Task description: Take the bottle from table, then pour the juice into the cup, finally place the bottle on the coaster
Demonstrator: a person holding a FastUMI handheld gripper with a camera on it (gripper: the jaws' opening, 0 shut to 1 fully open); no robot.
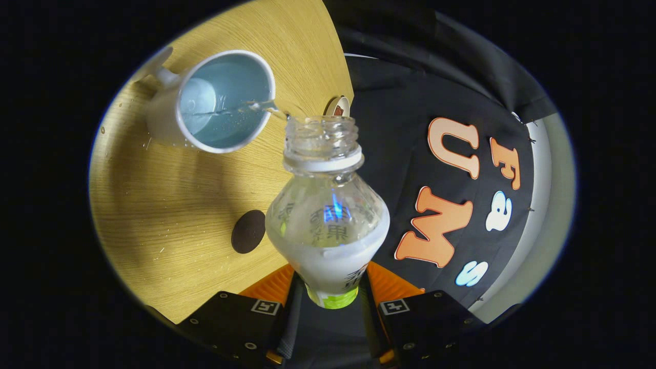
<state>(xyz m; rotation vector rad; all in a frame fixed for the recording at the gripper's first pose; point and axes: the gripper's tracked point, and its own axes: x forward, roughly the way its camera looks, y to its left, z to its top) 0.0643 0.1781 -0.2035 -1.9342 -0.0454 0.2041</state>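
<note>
Tongs grip one bottle, pouring into one cup; one coaster.

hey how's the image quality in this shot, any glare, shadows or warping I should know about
Gripper view: strong fisheye warping bends the table edge; the bottle held in the gripper jaws carries a blue glare spot on its shoulder; the cup casts a soft shadow on the wood; the thin stream into the cup is faint; the dark coaster reads sharp.

Light wood-grain table, round-edged, speckled with droplets. Black cloth wall just beyond it, pale strip of floor farther off.
</note>
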